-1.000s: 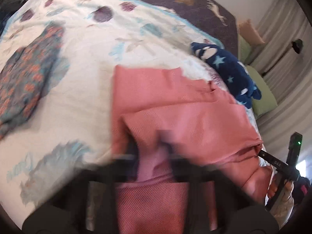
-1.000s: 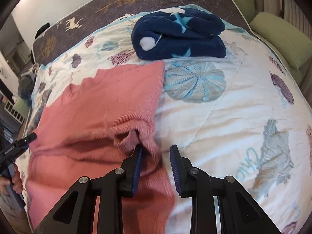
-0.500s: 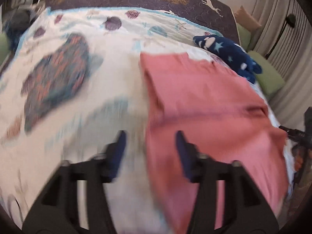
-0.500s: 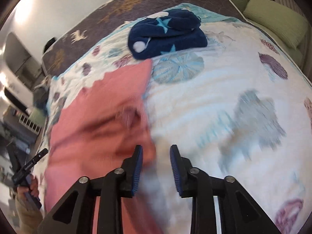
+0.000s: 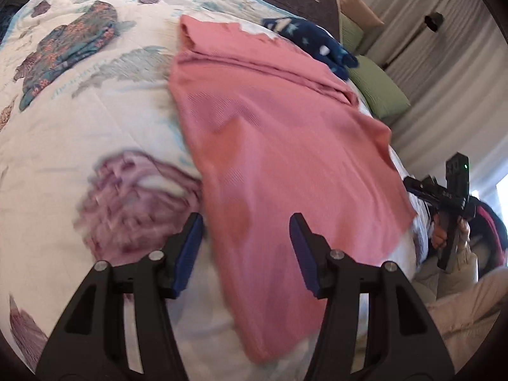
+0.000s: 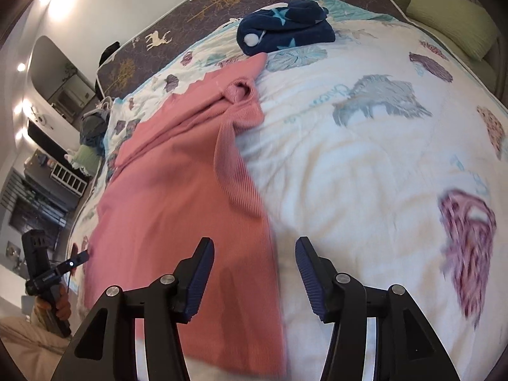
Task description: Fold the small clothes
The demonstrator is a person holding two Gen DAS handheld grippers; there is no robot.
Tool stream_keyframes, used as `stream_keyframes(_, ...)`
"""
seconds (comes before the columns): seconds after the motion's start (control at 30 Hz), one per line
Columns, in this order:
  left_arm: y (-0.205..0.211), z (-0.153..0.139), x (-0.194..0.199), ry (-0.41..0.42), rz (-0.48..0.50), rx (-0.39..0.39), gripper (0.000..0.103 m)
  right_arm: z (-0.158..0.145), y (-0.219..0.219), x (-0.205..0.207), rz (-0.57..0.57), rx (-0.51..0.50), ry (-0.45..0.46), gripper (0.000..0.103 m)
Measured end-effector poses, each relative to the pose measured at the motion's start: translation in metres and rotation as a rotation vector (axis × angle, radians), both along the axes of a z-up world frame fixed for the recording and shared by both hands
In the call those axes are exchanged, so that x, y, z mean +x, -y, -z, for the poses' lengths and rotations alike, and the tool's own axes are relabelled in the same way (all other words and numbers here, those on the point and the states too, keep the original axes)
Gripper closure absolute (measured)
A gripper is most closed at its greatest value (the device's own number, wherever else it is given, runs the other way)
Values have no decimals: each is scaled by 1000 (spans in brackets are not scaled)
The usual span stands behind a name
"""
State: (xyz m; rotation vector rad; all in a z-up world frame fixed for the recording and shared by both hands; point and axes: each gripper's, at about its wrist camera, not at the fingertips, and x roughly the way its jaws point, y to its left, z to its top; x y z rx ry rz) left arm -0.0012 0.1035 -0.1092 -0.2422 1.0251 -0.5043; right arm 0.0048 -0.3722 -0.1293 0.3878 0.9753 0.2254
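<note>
Your left gripper (image 5: 246,249) stands with its jaws apart and nothing clamped; the lower left edge of the pink knit top (image 5: 273,146) lies under the gap, not pinched. Your right gripper (image 6: 252,273) has just been widening its jaws, and they too hold nothing: the garment's right edge runs beneath the gap, with bare quilt (image 6: 365,165) under the right pad.

The top lies spread on the bed, stretching from the lower centre of the left view up to the upper middle, with a sleeve folded across it near the top. Beyond it, at the upper right, sits a navy star-patterned bundle (image 5: 312,41); a floral garment (image 5: 68,52) lies in the upper left.

The ribbed knit looks light, soft and limp, so it should drape and sag rather than keep an edge. Take it at the two hem corners nearest you, pinching both layers, and lift evenly so the fold lands straight.
</note>
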Motion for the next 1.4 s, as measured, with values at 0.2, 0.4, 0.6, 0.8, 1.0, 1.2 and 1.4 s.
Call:
stream_keyframes(0.2, 2, 5, -30, -17, 9, -3, 53, 5, 3, -29, 2, 3, 9, 49)
stream_keyframes(0.4, -5, 10, -57, -16, 28, -50, 53, 9, 10, -55, 12, 48, 19, 49)
stream_keyframes(0.6, 3, 19, -56, -57, 33, -37, 95, 15, 8, -55, 27, 82, 13, 82)
stream_keyframes(0.8, -3, 10, -67, -35, 3, -86, 97, 17, 10, -64, 54, 140, 4, 98)
stream_keyframes(1.0, -9, -25, -94, 51, 42, -108, 98, -18, 6, -104, -11, 212, 87, 99)
stream_keyframes(1.2, -22, -30, -101, 52, 24, -35, 97, -26, 2, -131, -11, 164, 103, 98)
stream_keyframes(1.4, -23, -5, -98, -30, 26, 6, 97, 7, 12, -130, 50, 136, -3, 95)
